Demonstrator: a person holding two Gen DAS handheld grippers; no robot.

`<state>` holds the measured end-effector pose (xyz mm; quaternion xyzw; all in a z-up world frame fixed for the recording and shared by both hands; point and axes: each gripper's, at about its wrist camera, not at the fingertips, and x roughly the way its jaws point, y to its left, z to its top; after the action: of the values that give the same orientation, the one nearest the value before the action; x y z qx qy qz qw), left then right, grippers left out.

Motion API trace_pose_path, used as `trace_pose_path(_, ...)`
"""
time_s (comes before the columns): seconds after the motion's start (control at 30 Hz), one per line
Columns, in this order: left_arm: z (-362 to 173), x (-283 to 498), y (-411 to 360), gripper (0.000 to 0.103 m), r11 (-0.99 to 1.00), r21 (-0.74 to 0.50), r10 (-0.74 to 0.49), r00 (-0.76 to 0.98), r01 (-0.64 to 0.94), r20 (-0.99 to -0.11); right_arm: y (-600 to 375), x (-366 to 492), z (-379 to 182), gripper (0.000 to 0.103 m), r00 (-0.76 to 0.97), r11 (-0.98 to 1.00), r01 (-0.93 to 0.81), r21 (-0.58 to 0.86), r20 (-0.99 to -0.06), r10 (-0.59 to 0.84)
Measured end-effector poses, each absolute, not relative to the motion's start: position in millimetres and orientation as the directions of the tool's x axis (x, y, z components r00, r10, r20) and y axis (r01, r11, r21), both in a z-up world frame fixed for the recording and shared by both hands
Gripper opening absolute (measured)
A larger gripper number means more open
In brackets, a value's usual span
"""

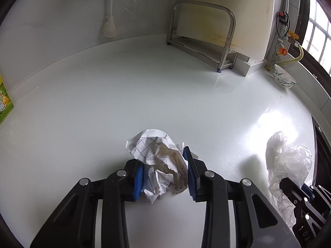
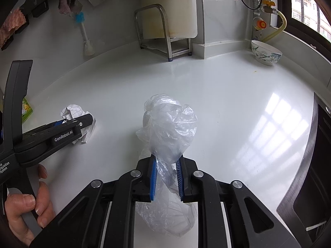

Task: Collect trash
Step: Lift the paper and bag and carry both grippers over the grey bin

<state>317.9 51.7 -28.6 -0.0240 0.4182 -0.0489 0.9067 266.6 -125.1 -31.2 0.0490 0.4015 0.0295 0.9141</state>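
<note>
On the white counter (image 1: pixel 144 86), placed against the steel rack (image 1: pixel 202 35) at its back:
Far left of the rack: a green carton (image 1: pixel 5 101) at the counter's edge, well apart from the work.
Left tongs: the left gripper (image 1: pixel 165 175) points steeply down, in front of the rack, its blue pads (image 1: pixel 191 173) pressed on both sides of a crumpled paper ball (image 1: pixel 159 159), which sits on the counter.
Left hand: a hand (image 2: pixel 26 204) wraps the handle, fingers curled round the trigger.
Right tongs: the right gripper (image 2: pixel 166 177), in front and to the right of the rack, is nearly closed, pinching the neck of a clear plastic bag (image 2: pixel 169 128) that puffs up above the pads.
Right of the rack: a flowered bowl (image 2: pixel 265 52) by the window, untouched.
Doing this step well: I would judge the paper needs a firm, even squeeze before lifting, since loose folds could slip, then a straight lift.
Bag: best kept pinched and steady meanwhile.
</note>
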Motion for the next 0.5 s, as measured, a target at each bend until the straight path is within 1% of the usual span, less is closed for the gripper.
trace_pose_path(0.1,-27,313,55,0.033,0.995,-0.076,-0.097,0.656,0.061,-0.748,-123,261,-29,0.016,0.682,0.995,-0.018,0.099,-0.727,0.084)
trace_pose_path(0.27,-24,297,60,0.033,0.998,-0.030,-0.060,0.669,0.056,-0.740,-124,246,-29,0.016,0.681,0.992,-0.014,0.129,-0.725,0.104)
trace_pose_path(0.43,-18,271,61,0.033,0.997,-0.010,-0.063,0.678,0.081,-0.732,-124,223,-31,0.016,0.682,0.991,-0.008,0.133,-0.724,0.103)
trace_pose_path(0.5,-17,258,60,0.033,0.996,0.015,-0.053,0.684,0.093,-0.727,-124,213,-30,0.016,0.681,0.991,-0.007,0.134,-0.725,0.103)
